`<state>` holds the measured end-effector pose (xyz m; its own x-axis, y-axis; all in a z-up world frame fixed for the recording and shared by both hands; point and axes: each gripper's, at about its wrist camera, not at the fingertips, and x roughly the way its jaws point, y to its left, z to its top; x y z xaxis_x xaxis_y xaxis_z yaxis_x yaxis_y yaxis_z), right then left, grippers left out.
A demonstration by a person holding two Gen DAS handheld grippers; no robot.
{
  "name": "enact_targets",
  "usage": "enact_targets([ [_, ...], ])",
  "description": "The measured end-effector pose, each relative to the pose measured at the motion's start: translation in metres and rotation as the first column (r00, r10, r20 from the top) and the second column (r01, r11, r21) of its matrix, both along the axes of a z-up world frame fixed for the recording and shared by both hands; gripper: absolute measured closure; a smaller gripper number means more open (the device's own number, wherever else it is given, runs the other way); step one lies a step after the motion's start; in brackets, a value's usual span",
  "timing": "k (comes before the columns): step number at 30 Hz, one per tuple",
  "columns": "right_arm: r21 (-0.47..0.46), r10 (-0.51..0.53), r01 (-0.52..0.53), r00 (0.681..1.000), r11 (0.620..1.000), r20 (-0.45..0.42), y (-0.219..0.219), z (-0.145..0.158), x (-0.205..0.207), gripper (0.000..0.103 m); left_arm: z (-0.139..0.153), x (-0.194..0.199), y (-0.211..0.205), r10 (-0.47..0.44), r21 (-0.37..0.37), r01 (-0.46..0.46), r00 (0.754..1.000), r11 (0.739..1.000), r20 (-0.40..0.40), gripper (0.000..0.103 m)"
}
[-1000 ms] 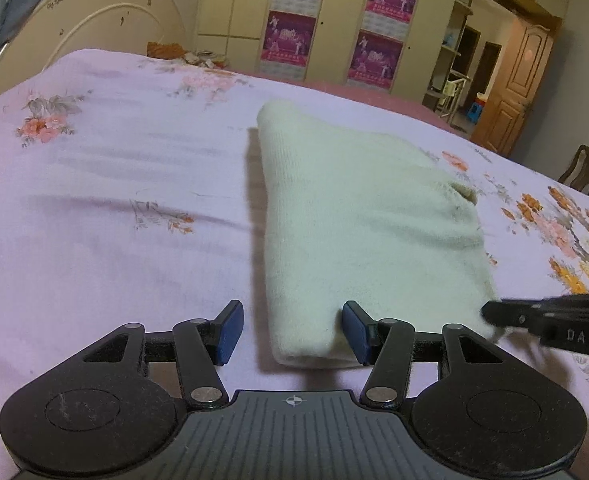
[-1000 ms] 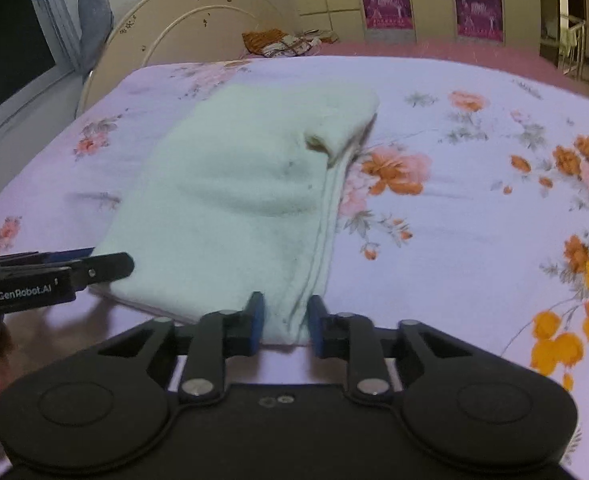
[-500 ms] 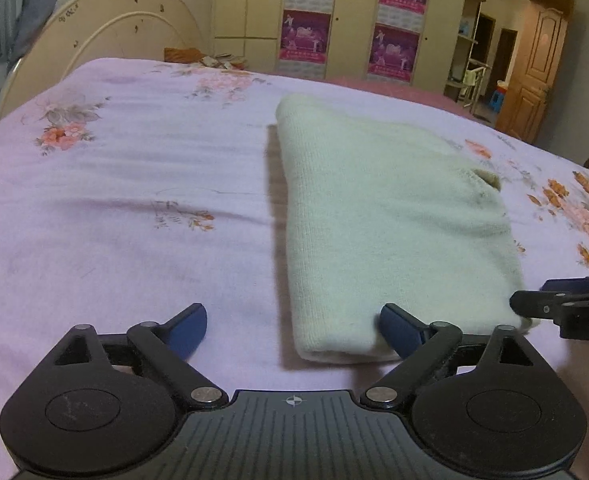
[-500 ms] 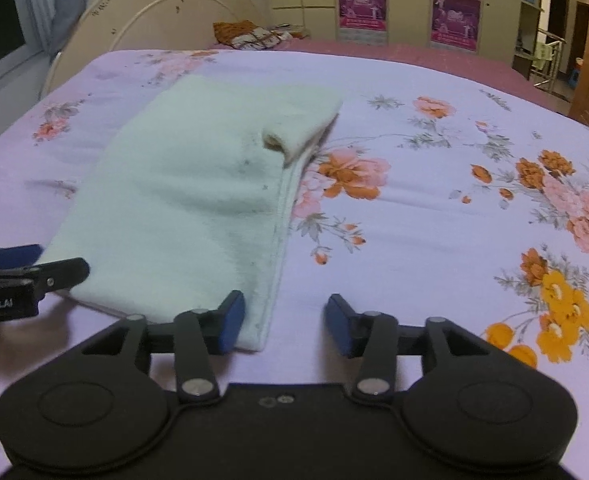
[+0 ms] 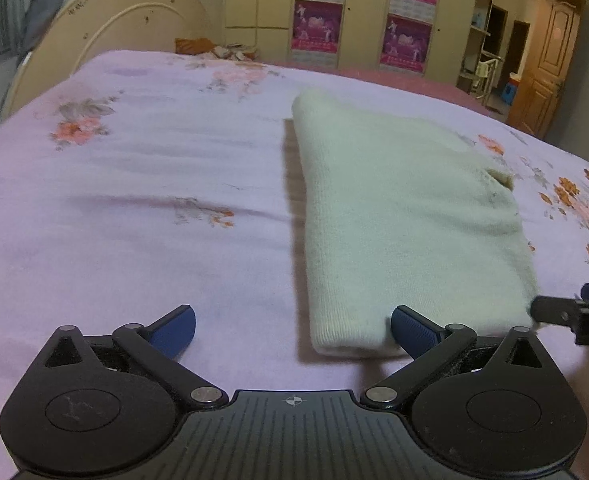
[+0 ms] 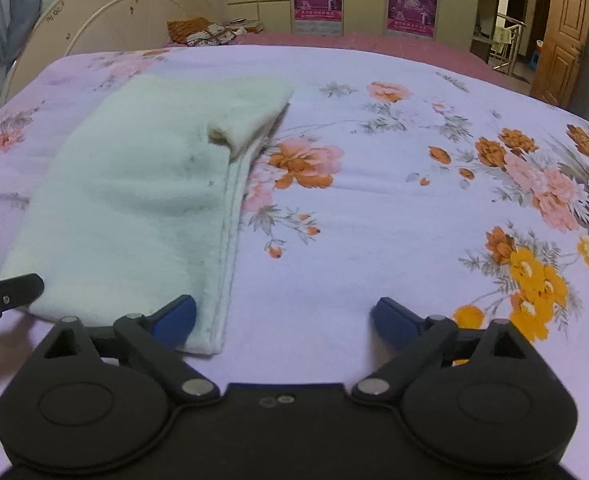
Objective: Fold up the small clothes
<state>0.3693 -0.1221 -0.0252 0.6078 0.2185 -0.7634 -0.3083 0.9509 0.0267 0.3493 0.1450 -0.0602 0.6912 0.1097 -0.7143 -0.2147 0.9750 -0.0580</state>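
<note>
2 grippers sit at the near end of a pale cream knitted garment (image 5: 406, 208), which lies folded into a long strip on the lilac floral bedsheet (image 5: 154, 184). The strip's long axis runs from near to far, toward the cream arched headboard (image 5: 134, 28) and the wardrobe doors with purple posters (image 5: 318, 16) beyond.

The left gripper (image 5: 292, 330) has its jaws spread wide and holds nothing. Its right blue pad touches or nearly touches the garment's near hem, and the strip's near left corner falls between the 2 pads; the left pad hangs over bare sheet.

The right gripper (image 6: 284, 320) is likewise spread wide and empty. Its left pad lies over the garment's near right corner, beside the stitched side edge, and its right pad is over bare sheet, well apart from the cloth. A small flap of fabric (image 6: 234, 136) is turned over near the far right side.

Judging by this layout, the next fold would carry the near end toward the far end, across the long axis. Each gripper is already at its own near corner, so neither has far to go: the left needs a slight shift right, the right a slight shift left, before the jaws close on the hem. The cloth looks soft and thick, so a shallow pinch might catch only the top layer.
</note>
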Motion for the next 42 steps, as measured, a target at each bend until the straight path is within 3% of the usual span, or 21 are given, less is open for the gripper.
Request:
enact_targets([
  [8,0.057,0.063,-0.066,0.996,0.996,0.068,-0.015,0.037,-0.069,0.007,0.047,-0.07,-0.011,-0.038,0.006,0.038,0.994,0.999,0.105,0.0],
  [16,0.157,0.014,-0.04,0.987,0.987,0.163,-0.039,0.099,-0.15,0.007,0.097,-0.153,-0.027,-0.083,-0.009,0.087,0.975,0.996,0.205,0.0],
  [27,0.152,-0.031,-0.006,0.971,0.988,0.238,-0.052,0.135,-0.252,0.007,0.139,-0.258,-0.055,-0.136,-0.004,0.143,0.945,0.99,0.299,0.0],
  [34,0.146,-0.036,-0.005,0.961,0.989,0.274,-0.055,0.144,-0.28,0.007,0.146,-0.292,-0.054,-0.109,-0.008,0.118,0.939,0.993,0.328,0.0],
  [42,0.136,-0.017,-0.026,0.954,0.99,0.3,-0.053,0.148,-0.292,0.007,0.148,-0.299,-0.055,-0.098,-0.004,0.106,0.935,0.994,0.341,0.0],
])
